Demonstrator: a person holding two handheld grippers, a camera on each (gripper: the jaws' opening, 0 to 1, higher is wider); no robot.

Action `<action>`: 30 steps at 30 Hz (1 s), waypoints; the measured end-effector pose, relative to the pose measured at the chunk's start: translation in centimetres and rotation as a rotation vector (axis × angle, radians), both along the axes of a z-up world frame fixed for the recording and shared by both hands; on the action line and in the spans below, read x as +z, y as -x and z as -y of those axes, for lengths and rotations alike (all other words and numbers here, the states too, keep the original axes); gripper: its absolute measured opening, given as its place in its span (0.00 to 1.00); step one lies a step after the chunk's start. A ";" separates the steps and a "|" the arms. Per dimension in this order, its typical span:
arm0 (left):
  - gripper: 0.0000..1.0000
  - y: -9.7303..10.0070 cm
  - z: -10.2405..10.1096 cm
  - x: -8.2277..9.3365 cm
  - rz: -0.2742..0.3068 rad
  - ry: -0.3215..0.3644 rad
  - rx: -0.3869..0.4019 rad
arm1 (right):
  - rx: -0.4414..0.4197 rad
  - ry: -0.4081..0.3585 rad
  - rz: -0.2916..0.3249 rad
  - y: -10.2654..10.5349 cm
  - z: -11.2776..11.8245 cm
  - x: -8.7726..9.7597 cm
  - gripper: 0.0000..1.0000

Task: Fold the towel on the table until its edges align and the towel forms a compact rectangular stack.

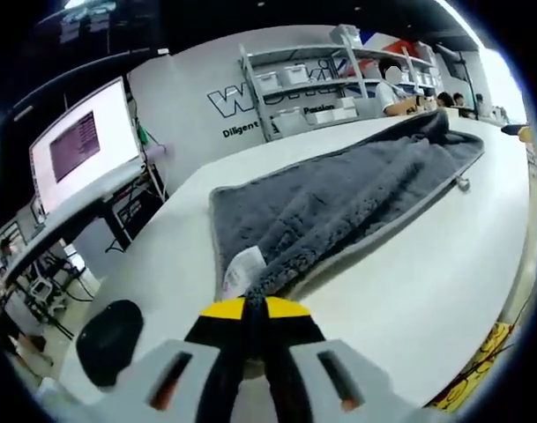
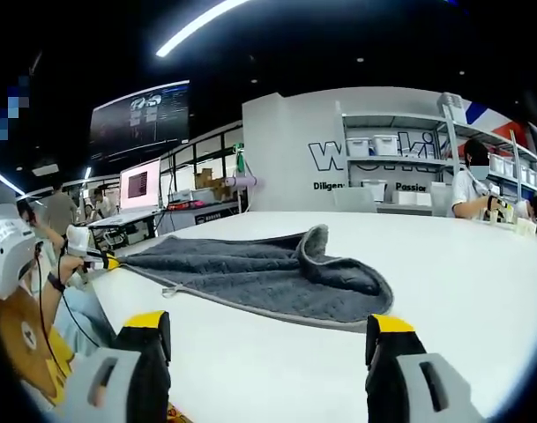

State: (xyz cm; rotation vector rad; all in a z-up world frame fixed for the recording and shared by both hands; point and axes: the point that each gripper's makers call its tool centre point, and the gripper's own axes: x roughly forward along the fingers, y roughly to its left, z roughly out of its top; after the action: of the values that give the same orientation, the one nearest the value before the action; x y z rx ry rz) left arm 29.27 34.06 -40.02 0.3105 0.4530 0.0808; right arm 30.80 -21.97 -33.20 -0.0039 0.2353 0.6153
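Left gripper [image 1: 253, 310] clenched on near corner of towel [image 1: 339, 198], white tag [image 1: 243, 267] beside it. Right gripper [image 2: 268, 339] released above table [image 2: 453, 264]; far end of towel folded over.

Left gripper [image 1: 253, 310] clamped on near corner of grey towel [image 1: 339, 198].

Jaws closed together on towel edge beside white label [image 1: 244, 267]. Towel spread lengthwise across white table [image 1: 427, 291], far end partly folded over. Black round object [image 1: 109, 339] at table's near left edge. Monitor [image 1: 78, 145] and shelving [image 1: 312, 79] behind table.
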 end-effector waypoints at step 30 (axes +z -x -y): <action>0.17 0.1 -0.5 0.8 0.023 0.031 0.009 | 0.011 -0.003 -0.012 0.1 -0.4 -0.3 0.96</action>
State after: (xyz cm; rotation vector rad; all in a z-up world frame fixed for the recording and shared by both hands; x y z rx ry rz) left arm 29.18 34.51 -39.24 0.2769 0.4326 0.0863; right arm 30.74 -21.55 -33.54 0.0013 0.2461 0.6267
